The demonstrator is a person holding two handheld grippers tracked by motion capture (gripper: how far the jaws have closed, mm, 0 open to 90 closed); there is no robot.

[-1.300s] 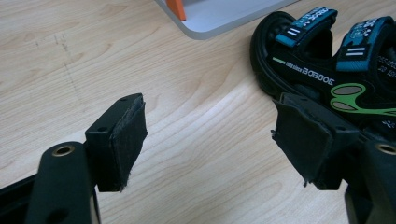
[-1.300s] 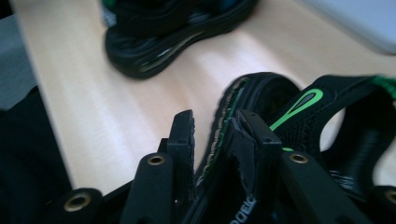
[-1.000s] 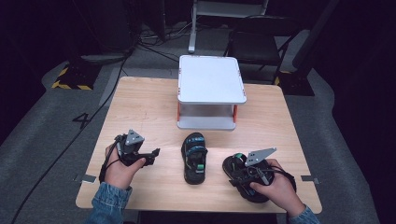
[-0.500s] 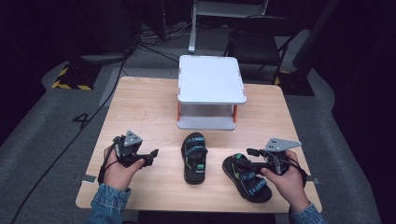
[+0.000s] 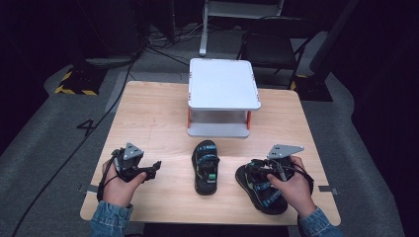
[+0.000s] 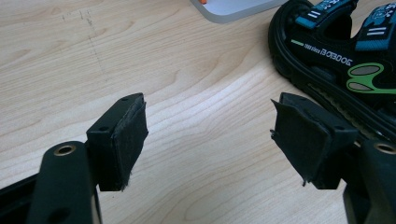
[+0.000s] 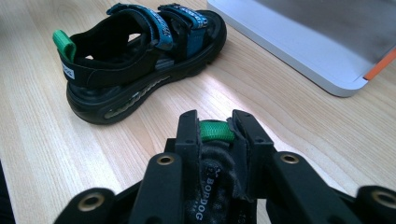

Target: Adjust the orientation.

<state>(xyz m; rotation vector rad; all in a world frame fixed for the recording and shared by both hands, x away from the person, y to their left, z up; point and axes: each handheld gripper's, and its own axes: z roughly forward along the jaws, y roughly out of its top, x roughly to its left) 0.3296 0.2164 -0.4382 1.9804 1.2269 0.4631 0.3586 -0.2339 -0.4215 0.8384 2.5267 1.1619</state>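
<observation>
two tongs: right tongs (image 7: 215, 122) pinch a sandal's green heel loop (image 7: 215, 131); left tongs (image 6: 210, 140) gape empty.

White capital letters on the side strap of the black rubber sandal with blue straps and green trim (image 6: 327, 56), lying at the right in the left gripper view, appear to read "BOBDOG", with smaller white print before them too small to make out. In the right gripper view, the black heel strap with the green pull tab (image 7: 215, 179) carries white letters that look like "BOBDOG". On the grey floor (image 5: 49, 148) left of the tabletop, a dark "4" is marked.
</observation>
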